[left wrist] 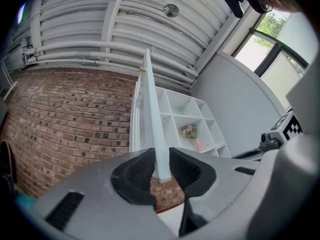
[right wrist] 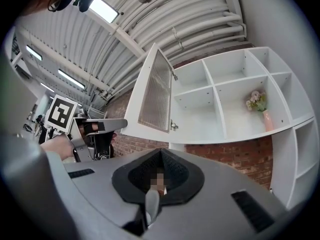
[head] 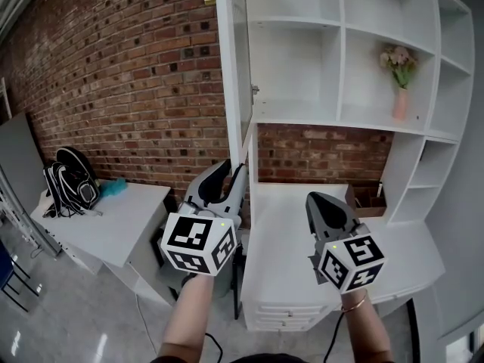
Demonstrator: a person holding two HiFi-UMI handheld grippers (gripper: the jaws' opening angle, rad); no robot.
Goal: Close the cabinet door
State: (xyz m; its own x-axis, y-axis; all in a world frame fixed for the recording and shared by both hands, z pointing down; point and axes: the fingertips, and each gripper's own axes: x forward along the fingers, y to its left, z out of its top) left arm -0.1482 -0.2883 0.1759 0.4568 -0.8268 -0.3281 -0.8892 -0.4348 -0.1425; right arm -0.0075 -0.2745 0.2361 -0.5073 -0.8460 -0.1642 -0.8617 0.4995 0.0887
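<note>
Left gripper jaws pinch the cabinet door's bottom edge; right gripper is clenched, empty. Best to swing the door steadily toward the shelves, keeping the pinch square.

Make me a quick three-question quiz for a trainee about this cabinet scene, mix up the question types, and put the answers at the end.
1. True or false: the cabinet door is fully closed.
2. What stands between the jaws of the left claw? A) the door's lower edge B) a cup handle C) nothing
3. Name the one thing standing on the white shelves.

Key
1. False: it stands wide open, edge-on in the head view.
2. A
3. A pink vase with flowers.
</note>
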